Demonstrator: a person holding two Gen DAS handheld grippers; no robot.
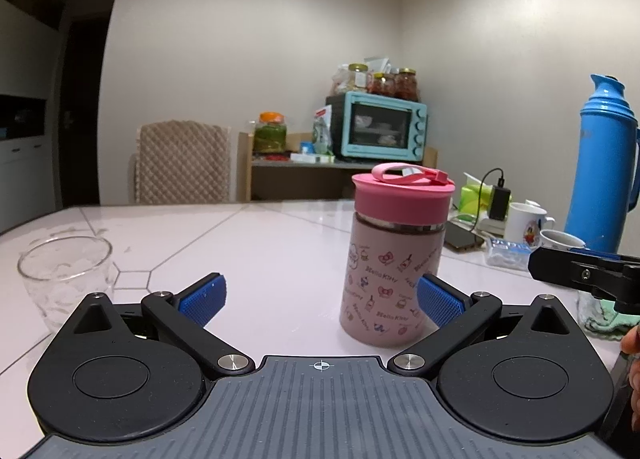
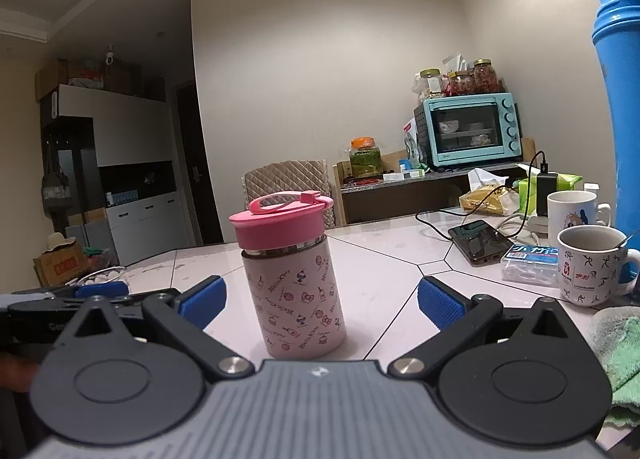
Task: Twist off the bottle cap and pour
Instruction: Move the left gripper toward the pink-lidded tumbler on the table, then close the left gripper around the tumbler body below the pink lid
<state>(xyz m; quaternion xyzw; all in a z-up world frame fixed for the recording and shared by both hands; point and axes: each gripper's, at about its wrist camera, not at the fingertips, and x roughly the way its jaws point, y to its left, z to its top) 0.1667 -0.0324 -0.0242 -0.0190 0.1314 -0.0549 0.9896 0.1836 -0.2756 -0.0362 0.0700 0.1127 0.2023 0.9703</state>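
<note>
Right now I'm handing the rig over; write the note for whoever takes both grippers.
Left gripper: open, empty, low over the table.
Right gripper: open, empty, facing the bottle.
Pink bottle: upright on the table between the two grippers, pink cap still on.
Empty glass: upright on the table, left of the left gripper.
Done: nothing.
Left: hold the bottle, unscrew the cap, pour into the glass.

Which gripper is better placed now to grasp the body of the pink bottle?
Probably the right gripper. It is open, and the pink bottle stands between its fingers. The left gripper is open too, but the bottle sits off-centre, close to one pad.
</note>
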